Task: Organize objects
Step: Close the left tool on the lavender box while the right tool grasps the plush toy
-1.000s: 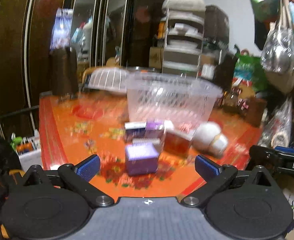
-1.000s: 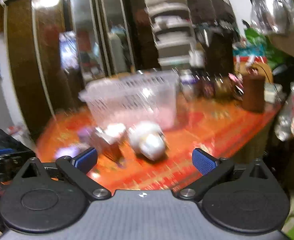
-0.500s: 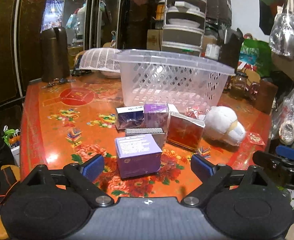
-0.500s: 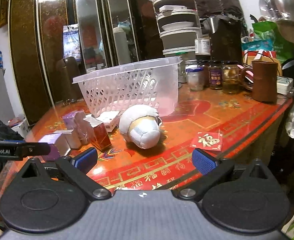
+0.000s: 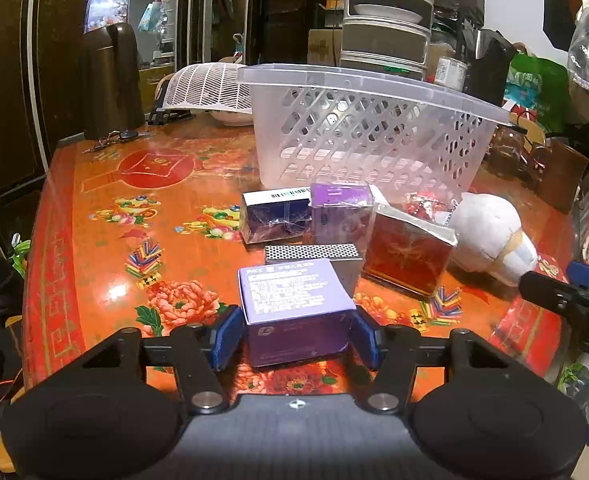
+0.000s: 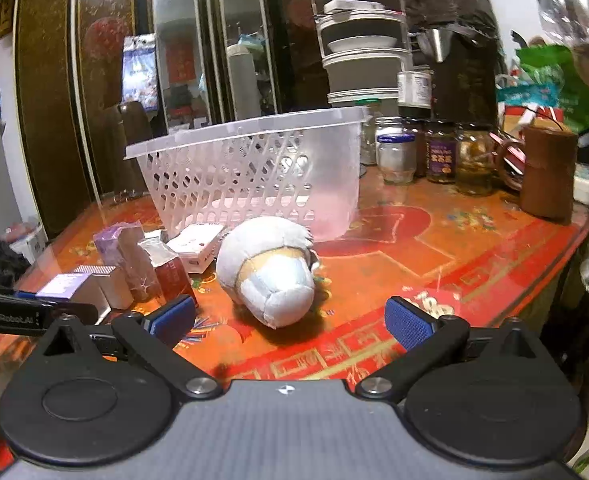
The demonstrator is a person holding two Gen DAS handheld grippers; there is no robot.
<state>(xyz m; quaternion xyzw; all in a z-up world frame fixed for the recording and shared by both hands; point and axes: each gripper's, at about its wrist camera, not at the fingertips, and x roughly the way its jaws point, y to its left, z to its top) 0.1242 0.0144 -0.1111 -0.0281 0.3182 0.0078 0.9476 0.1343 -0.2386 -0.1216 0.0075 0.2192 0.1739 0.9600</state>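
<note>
A light purple box [image 5: 294, 300] stands nearest on the red flowered table [image 5: 134, 208]. My left gripper [image 5: 296, 340] is closing around it, and its blue pads [image 5: 226, 340] lie against both sides of the box. Behind it are a silver box [image 5: 314, 254], a dark blue box [image 5: 274, 216], a clear purple box [image 5: 340, 212] and a red box [image 5: 406, 256]. A white plush toy [image 6: 270, 272] lies in front of the clear plastic basket [image 6: 254, 176]. My right gripper [image 6: 290, 320] is open just short of the plush toy, with nothing between its fingers.
A brown thermos [image 5: 110, 80], keys [image 5: 112, 140] and a white mesh cover [image 5: 206, 88] sit at the table's far left. Jars [image 6: 438, 152] and a brown cylinder [image 6: 548, 172] stand at the right. A red envelope [image 6: 426, 300] lies near the front edge.
My left gripper moved forward and down, and its jaws narrowed from wide apart onto the purple box. My right gripper came closer to the plush toy and stayed open.
</note>
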